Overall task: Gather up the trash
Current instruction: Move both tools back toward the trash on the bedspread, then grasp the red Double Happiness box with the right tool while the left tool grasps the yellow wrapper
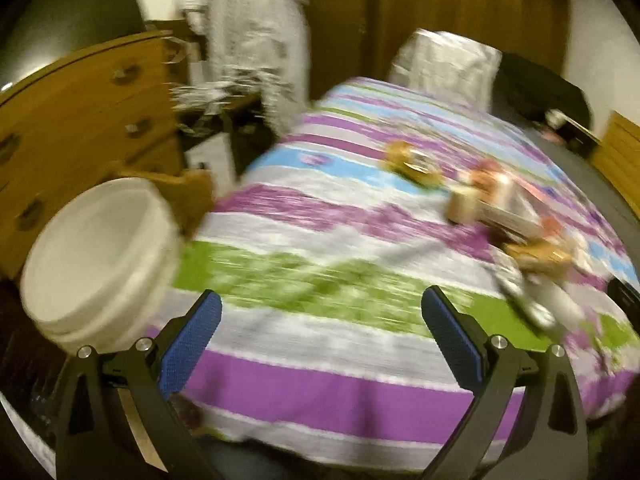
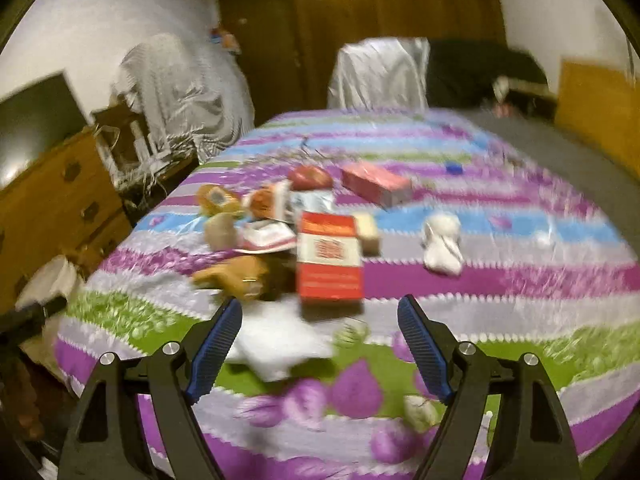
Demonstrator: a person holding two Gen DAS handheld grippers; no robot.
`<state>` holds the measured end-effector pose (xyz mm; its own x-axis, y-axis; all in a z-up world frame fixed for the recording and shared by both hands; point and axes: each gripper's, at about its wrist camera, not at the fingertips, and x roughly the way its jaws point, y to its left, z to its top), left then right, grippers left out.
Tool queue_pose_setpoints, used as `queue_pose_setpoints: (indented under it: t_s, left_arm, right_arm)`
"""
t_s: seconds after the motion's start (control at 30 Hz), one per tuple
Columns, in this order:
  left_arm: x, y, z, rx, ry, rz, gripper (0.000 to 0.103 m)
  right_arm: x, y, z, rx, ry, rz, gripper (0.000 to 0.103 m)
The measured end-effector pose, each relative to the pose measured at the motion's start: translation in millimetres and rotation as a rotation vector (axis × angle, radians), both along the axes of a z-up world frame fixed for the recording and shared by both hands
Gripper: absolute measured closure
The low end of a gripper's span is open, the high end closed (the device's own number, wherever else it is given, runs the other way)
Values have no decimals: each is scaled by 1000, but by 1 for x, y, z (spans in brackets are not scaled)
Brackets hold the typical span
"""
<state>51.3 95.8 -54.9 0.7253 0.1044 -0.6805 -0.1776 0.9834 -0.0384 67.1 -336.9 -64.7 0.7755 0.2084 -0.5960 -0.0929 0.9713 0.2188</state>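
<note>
Left wrist view: the left gripper [image 1: 322, 316] hung with jaws wide apart and empty over the near edge of the striped bedspread [image 1: 320, 392]. A white bucket [image 1: 100, 264] stood just beside the bed at the near left, probably the receptacle.

Right wrist view: the right gripper [image 2: 320, 334] was likewise spread and empty. The trash lay mid-bed: a red-and-white carton [image 2: 330, 258], a crumpled white paper [image 2: 280, 344] just ahead, wrappers at left. Taking the nearest paper first, pads square across it, seemed soundest.

A home bedroom is shown: a striped bedspread [image 2: 500, 280] fills the centre, a wooden dresser [image 1: 80, 120] stands left, wardrobe doors [image 2: 380, 20] behind.
</note>
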Motion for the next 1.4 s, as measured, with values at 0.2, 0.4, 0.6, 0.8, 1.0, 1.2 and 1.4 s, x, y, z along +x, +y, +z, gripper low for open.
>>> queue_pose_setpoints:
  t_s: [0.2, 0.4, 0.6, 0.8, 1.0, 1.2, 1.4]
  left_arm:
    - [2, -66, 6, 27, -39, -180, 6]
    - [15, -100, 5, 33, -27, -390, 6]
    - [34, -134, 10, 103, -77, -612, 9]
    - [66, -162, -13, 263, -28, -654, 25]
    - [89, -178, -23, 287, 7, -696, 43]
    - [101, -196, -38, 264, 35, -773, 78]
    - [93, -181, -24, 148, -25, -760, 94]
  right_arm:
    - [66, -21, -31, 171, 111, 105, 22]
    - [113, -4, -56, 142, 194, 186, 46]
    - [100, -19, -52, 245, 160, 162, 45]
    - [61, -54, -46, 403, 128, 104, 45]
    - [32, -69, -43, 455, 119, 101, 45]
    - [21, -66, -44, 447, 119, 111, 45]
    - [14, -73, -47, 465, 120, 92, 45]
